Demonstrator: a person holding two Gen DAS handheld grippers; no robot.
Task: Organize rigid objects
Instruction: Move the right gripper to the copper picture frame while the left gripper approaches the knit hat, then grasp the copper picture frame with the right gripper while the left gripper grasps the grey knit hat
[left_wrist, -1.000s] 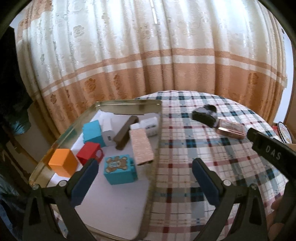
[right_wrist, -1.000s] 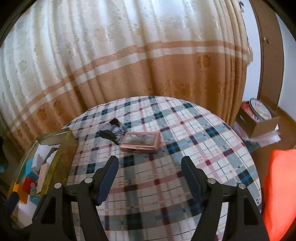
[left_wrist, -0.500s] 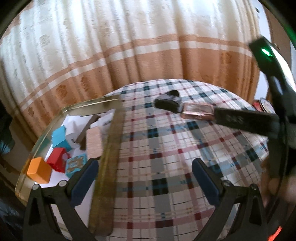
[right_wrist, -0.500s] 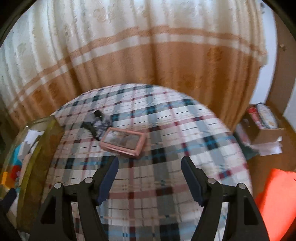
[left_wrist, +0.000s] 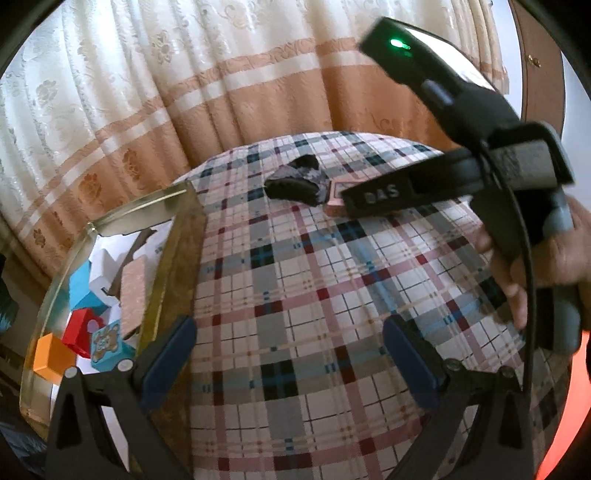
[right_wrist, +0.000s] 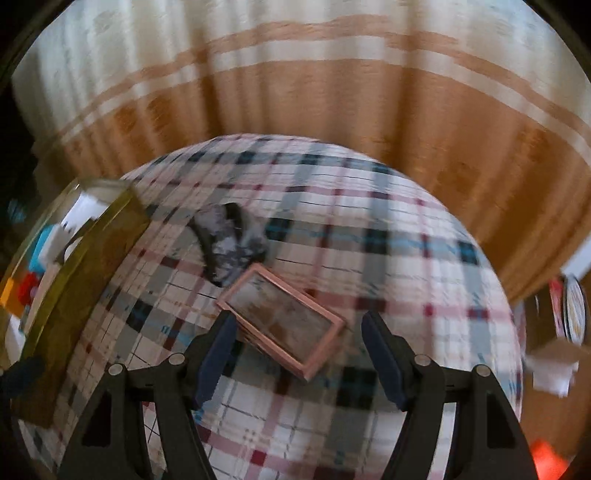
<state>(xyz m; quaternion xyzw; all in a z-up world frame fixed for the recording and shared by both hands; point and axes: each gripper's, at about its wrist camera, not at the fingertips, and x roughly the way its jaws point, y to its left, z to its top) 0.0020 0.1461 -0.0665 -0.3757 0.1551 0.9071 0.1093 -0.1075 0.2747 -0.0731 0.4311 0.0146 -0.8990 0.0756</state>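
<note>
Plaid-clothed surface (right_wrist: 369, 229) carries the pink case (right_wrist: 284, 325) at twelve o'clock between my right tool's (right_wrist: 299, 354) spread jaws, lined up for pinching, while my left tool (left_wrist: 288, 362) hangs spread beside the tray (left_wrist: 173, 258)

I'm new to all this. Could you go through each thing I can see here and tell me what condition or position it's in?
Left tool: open, holding nothing, above the tablecloth.
Right tool: open, fingers either side of the pink box, not closed on it.
Pink box: lid shut, lying flat on the cloth.
Dark clip: lying loose behind the pink box.
Gold tray: holding several coloured blocks.
Orange block: inside the tray.
</note>
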